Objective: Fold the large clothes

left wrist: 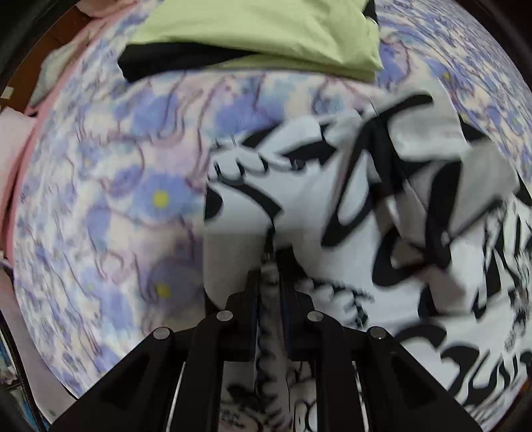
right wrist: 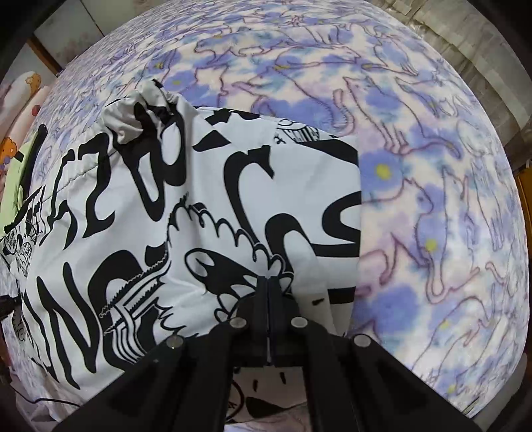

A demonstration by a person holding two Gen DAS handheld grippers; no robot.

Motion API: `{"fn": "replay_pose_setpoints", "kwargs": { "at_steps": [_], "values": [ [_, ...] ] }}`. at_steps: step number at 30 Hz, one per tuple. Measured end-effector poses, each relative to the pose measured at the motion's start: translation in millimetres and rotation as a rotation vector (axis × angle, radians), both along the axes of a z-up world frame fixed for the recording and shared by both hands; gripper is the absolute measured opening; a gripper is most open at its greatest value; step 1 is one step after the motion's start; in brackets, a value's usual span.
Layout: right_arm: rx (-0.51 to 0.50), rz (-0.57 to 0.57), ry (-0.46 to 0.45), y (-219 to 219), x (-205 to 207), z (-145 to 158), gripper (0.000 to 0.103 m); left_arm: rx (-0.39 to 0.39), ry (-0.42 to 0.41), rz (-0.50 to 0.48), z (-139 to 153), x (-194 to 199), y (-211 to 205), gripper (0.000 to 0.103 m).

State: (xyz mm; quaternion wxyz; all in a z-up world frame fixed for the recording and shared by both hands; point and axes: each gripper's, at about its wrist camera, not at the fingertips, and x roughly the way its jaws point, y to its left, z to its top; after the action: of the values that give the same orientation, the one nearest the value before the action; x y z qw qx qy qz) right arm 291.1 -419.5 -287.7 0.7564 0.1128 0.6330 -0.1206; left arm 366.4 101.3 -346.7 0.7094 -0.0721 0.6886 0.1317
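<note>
- The white garment with bold black lettering lies rumpled on the bed's flowered blanket.
- Left claw pinches its fabric; right claw is closed on its near edge.
- Its right edge runs straight; bare blanket beyond.
- Folded green cloth lies far off.

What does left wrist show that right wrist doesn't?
Left wrist only: a stack of folded clothes, green cloth over black cloth, at the far edge, and the left tongs shut on a fold of the printed garment.
Right wrist only: the right tongs shut on the garment's near edge and its straight folded side.
Both: the black-and-white garment on the purple floral blanket.
</note>
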Motion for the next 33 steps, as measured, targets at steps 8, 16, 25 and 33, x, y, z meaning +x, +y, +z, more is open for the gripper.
{"fn": "replay_pose_setpoints", "kwargs": {
  "at_steps": [8,16,25,33],
  "values": [
    [-0.063,-0.051,-0.017,1.9,-18.9,17.9,0.000,0.016,-0.093,-0.027,36.7,15.7,1.6,0.010],
    [-0.034,0.056,-0.214,54.3,-41.8,77.2,0.000,-0.131,-0.251,-0.083,121.4,-21.9,-34.0,0.013],
    [0.181,0.235,-0.402,151.3,-54.5,102.7,0.000,-0.312,-0.299,-0.220,164.0,-68.9,-127.9,0.018],
    [0.272,0.370,-0.378,207.2,-57.6,78.8,0.000,-0.479,-0.264,-0.277,141.1,-84.2,-195.8,0.018]
  ]
}}
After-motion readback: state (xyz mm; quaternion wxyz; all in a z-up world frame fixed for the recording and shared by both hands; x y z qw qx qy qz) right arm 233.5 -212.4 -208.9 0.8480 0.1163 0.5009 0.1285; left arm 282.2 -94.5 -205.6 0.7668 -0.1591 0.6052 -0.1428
